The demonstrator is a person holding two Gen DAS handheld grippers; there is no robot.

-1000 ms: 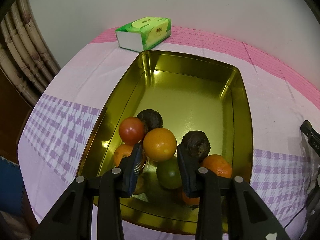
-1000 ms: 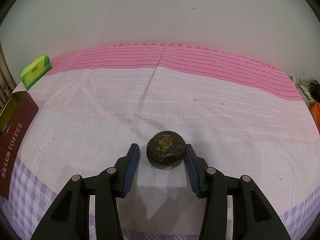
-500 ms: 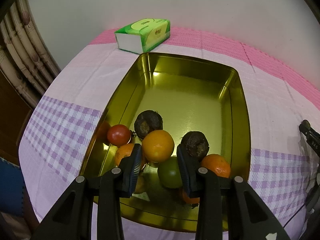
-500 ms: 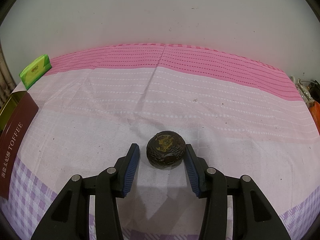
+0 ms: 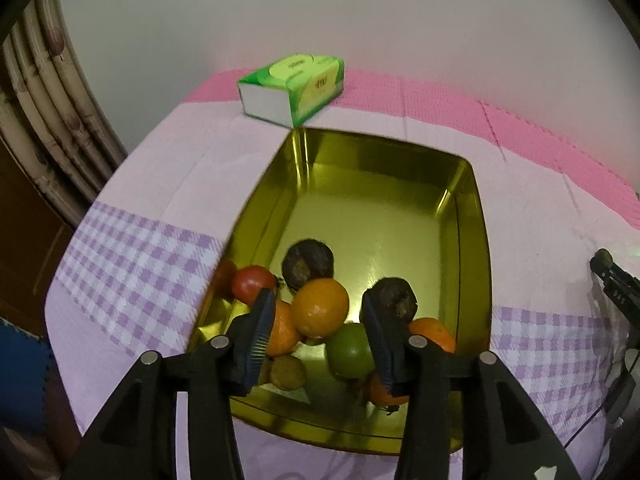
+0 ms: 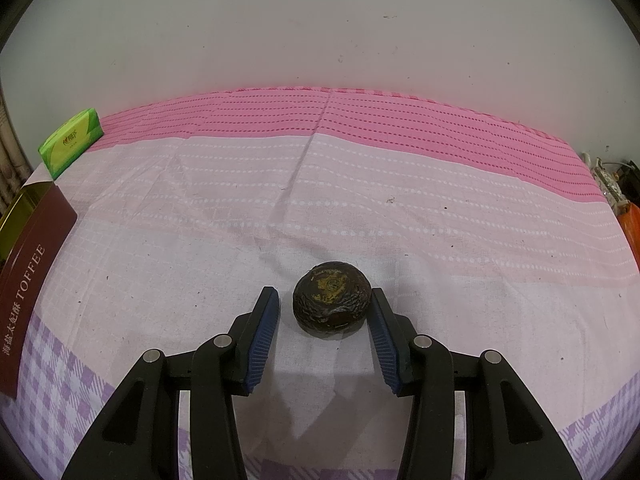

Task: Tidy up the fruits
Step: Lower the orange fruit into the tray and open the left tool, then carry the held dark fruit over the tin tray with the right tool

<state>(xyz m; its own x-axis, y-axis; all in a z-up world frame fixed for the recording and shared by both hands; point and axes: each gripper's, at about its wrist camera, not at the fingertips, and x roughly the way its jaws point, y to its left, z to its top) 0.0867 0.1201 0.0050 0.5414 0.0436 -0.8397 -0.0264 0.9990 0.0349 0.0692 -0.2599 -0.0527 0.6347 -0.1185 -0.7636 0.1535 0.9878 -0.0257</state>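
My left gripper (image 5: 318, 320) is opening, releasing the orange (image 5: 319, 307); its fingers (image 5: 256, 340) hide fruit at the tin's (image 5: 486, 280) six o'clock. Only the right view shows my unclenched right gripper (image 6: 325, 328) straddling a dark fruit (image 6: 331, 305).

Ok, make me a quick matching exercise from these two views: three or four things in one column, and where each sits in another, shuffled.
Things:
1. green fruit
2. tissue pack
3. dark wrinkled fruit
4. tomato

Places:
A. on the cloth between the right gripper's fingers
B. against the gold tin's left wall
C. on the cloth beyond the tin's far end
D. in the tin, between the left gripper's opening fingers

Pairs: 1-D, 2-C, 3-A, 4-B
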